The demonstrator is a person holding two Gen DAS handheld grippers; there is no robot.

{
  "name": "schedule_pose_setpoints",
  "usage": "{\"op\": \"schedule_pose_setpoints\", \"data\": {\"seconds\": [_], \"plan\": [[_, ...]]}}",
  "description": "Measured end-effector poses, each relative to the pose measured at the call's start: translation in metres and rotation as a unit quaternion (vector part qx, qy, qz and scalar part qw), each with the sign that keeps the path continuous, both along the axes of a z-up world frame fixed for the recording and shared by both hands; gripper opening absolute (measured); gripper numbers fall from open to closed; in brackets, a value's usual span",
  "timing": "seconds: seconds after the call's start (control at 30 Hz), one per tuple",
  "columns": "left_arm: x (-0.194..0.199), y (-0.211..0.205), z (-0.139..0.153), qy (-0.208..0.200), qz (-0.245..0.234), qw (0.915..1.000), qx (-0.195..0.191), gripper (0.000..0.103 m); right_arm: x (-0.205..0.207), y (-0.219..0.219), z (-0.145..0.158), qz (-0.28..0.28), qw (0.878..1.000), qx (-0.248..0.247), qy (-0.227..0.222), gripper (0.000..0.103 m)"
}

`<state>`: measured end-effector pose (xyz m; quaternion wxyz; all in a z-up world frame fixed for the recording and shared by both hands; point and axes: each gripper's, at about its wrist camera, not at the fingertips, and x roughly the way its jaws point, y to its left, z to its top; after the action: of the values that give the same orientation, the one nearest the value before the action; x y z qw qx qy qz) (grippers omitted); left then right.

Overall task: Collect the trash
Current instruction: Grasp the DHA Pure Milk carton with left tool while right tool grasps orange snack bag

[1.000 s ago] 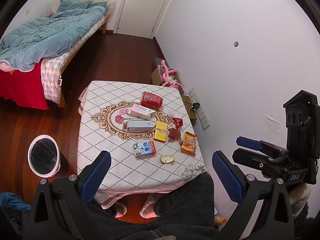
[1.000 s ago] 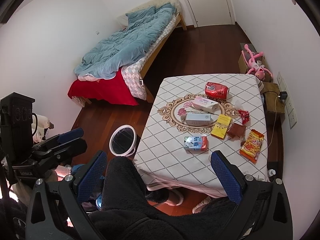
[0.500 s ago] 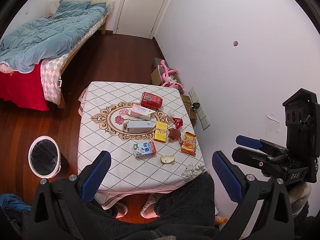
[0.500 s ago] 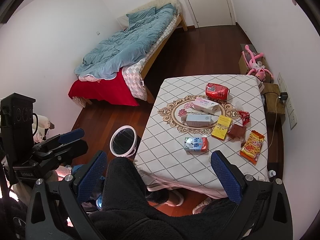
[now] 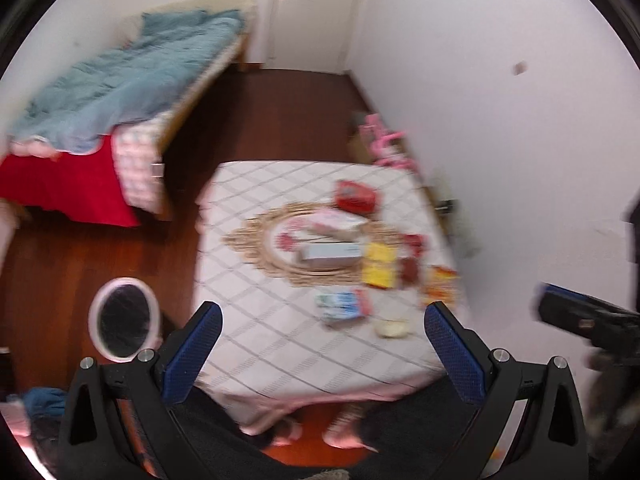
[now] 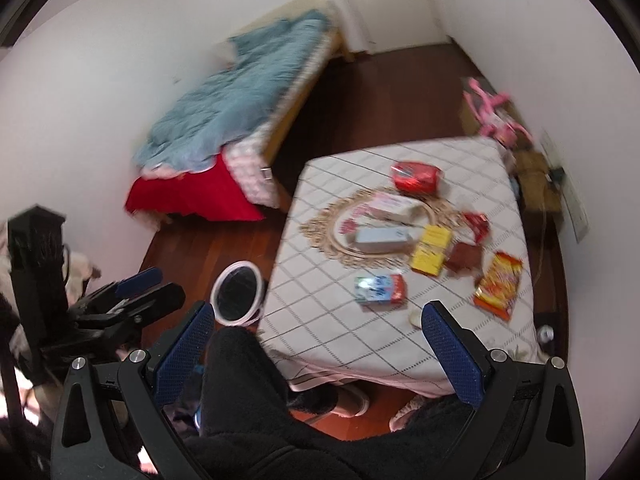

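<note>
Both grippers, left and right, gape wide, empty, above blurred wrappers (bright orange-yellow).

Around the table I see open wooden floor on its far side, toward the bed. On the table, the near left part of the cloth is bare. The milk carton, yellow packet and orange snack bag crowd the right part. Left of the table stands the trash bin, its mouth open upward.
</note>
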<state>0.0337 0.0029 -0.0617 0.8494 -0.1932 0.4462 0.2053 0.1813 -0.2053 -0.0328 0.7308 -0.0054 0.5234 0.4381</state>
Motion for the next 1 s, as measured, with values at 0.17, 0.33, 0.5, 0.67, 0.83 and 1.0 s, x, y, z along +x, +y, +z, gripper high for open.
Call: {"op": "schedule_pose_setpoints", "data": {"seconds": [0.17, 0.33, 0.5, 0.67, 0.83, 1.0], "plan": [[0.045, 0.014, -0.098, 0.060, 0.024, 0.9976, 0.026, 0.103, 0.036, -0.005, -0.092, -0.087, 0.993, -0.070, 0.037, 0.103], [0.076, 0.007, -0.170, 0.158, -0.029, 0.9859, 0.048, 0.103, 0.078, -0.017, -0.189, -0.159, 0.975, -0.135, 0.080, 0.103], [0.121, -0.027, -0.224, 0.230, -0.177, 0.9558, 0.047, 0.103, 0.123, -0.036, -0.251, -0.226, 0.954, -0.165, 0.106, 0.103], [0.151, -0.043, -0.251, 0.255, -0.286, 0.9212, 0.069, 0.103, 0.146, -0.039, -0.281, -0.237, 0.946, -0.184, 0.121, 0.103], [0.171, -0.042, -0.268, 0.268, -0.347, 0.8964, 0.064, 0.099, 0.164, -0.037, -0.299, -0.238, 0.941, -0.199, 0.132, 0.103], [0.179, -0.009, -0.262, 0.271, -0.310, 0.9110, 0.011, 0.061, 0.180, -0.035, -0.310, -0.246, 0.938, -0.206, 0.136, 0.103]]}}
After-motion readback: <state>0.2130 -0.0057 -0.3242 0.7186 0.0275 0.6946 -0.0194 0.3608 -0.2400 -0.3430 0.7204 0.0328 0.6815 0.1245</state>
